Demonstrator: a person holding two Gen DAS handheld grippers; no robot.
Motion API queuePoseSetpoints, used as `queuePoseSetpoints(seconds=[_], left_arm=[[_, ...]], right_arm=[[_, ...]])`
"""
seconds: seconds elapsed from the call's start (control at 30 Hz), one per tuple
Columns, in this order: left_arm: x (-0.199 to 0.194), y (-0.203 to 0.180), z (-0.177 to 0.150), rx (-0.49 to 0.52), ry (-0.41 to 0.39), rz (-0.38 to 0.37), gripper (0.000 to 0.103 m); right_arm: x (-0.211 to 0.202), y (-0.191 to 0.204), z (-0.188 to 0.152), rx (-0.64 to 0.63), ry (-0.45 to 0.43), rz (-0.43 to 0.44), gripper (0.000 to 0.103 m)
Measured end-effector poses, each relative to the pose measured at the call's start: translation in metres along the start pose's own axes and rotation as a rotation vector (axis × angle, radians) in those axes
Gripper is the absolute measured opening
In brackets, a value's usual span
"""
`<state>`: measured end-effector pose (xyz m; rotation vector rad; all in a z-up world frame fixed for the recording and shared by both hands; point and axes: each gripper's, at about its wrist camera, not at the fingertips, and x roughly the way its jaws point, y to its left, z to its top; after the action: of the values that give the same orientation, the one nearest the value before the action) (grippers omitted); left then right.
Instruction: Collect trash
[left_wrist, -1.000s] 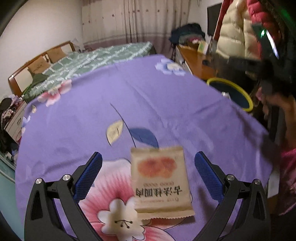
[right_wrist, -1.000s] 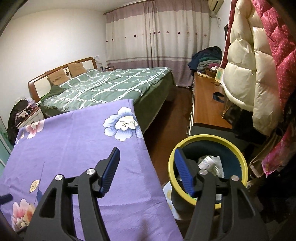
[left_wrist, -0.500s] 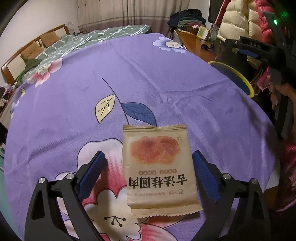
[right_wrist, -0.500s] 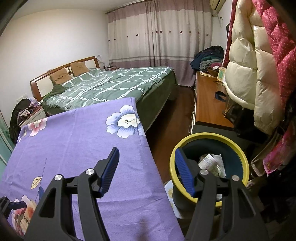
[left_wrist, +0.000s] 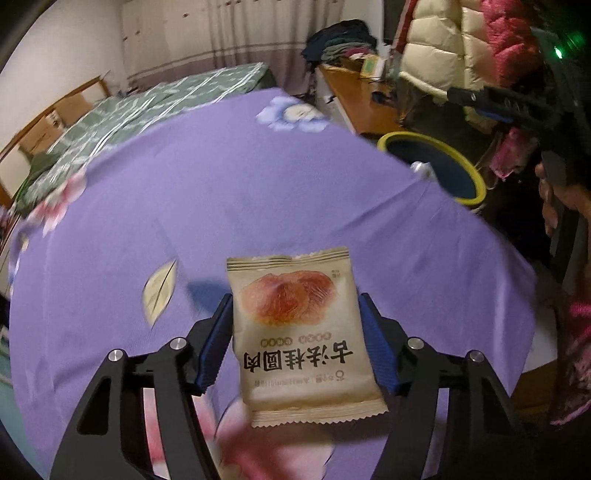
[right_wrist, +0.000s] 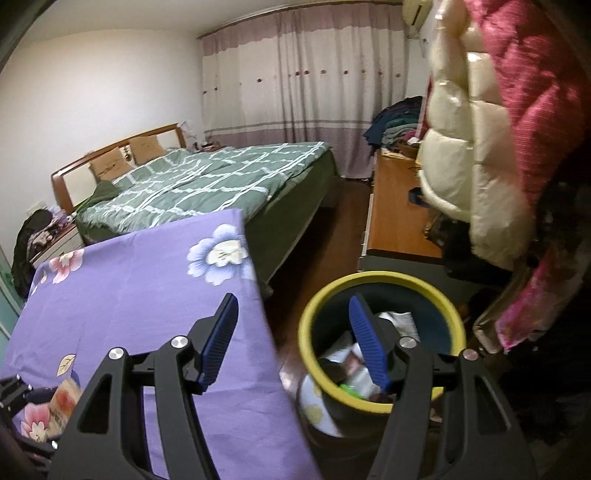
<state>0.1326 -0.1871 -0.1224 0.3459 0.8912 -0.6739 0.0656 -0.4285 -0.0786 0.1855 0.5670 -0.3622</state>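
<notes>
1. The left gripper (left_wrist: 295, 341) squeezes the snack packet (left_wrist: 297, 339) between its blue pads, holding it over the purple cloth (left_wrist: 229, 206).
2. The right gripper (right_wrist: 293, 341) is wide open and holds nothing.
3. It hangs near the yellow-rimmed bin (right_wrist: 380, 282), just beside the cloth's edge.
4. The bin has paper trash (right_wrist: 399, 319) inside.
</notes>
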Motion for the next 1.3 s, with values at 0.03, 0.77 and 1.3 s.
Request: queuePoseSetpoints(seconds=[0.03, 0.77, 1.3], left_arm=[[0.003, -0.007, 0.011, 0.019, -0.007, -0.012, 0.066], [0.187, -0.219, 0.229, 0.36, 0.062, -0.207, 0.087], [0.009, -0.104, 0.164, 0.047, -0.309, -0.062, 0.098]], right_arm=[[-0.003, -0.007, 0.001, 0.007, -0.004, -0.008, 0.06], [-0.05, -0.157, -0.014, 0.153, -0.045, -0.233, 0.062], [-0.073, -0.103, -0.031, 0.032, -0.032, -0.04, 0.073]])
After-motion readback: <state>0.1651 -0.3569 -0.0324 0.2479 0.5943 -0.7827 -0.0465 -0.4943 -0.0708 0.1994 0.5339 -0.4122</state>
